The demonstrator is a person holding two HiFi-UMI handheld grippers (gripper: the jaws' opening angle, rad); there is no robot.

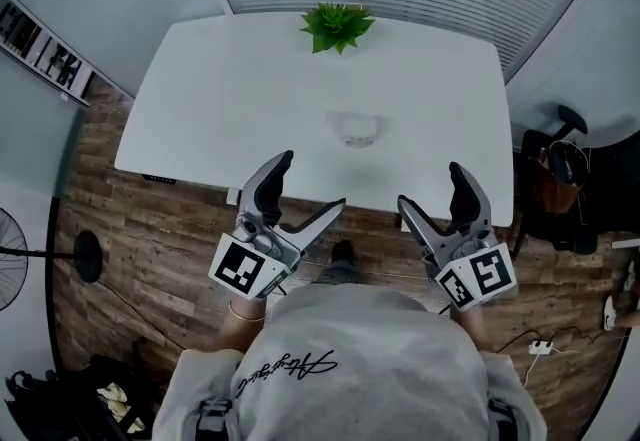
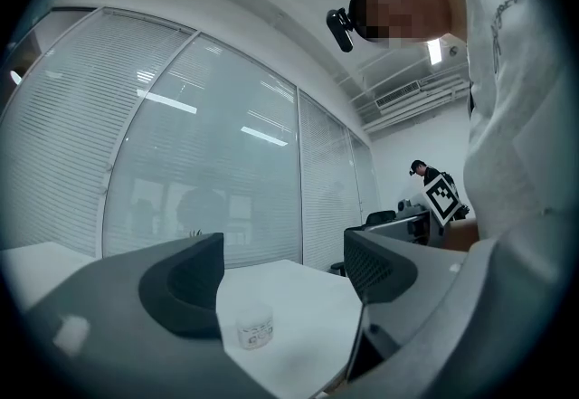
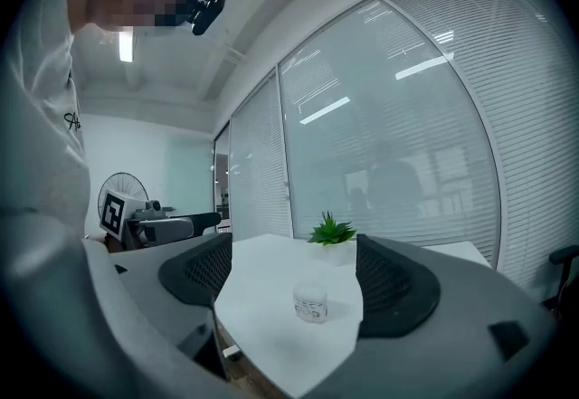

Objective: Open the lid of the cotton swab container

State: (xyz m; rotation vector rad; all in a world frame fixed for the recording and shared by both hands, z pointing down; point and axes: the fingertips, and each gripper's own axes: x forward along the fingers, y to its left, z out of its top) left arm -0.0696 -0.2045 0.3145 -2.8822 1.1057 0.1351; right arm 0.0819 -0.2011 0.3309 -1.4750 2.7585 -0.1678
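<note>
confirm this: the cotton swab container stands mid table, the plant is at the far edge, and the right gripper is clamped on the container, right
Not clamped: the right gripper is open and empty, short of the cotton swab container, as the right gripper view shows. The rest holds.

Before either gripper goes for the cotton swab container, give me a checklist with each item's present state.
1. Left gripper open, nothing between its jaws: ok.
2. Right gripper open, nothing between its jaws: ok.
3. Cotton swab container upright on the table, apart from both grippers: ok.
4. Which way the lid opens: cannot tell.
5. Plant at the far edge, well apart from the container: ok.
</note>
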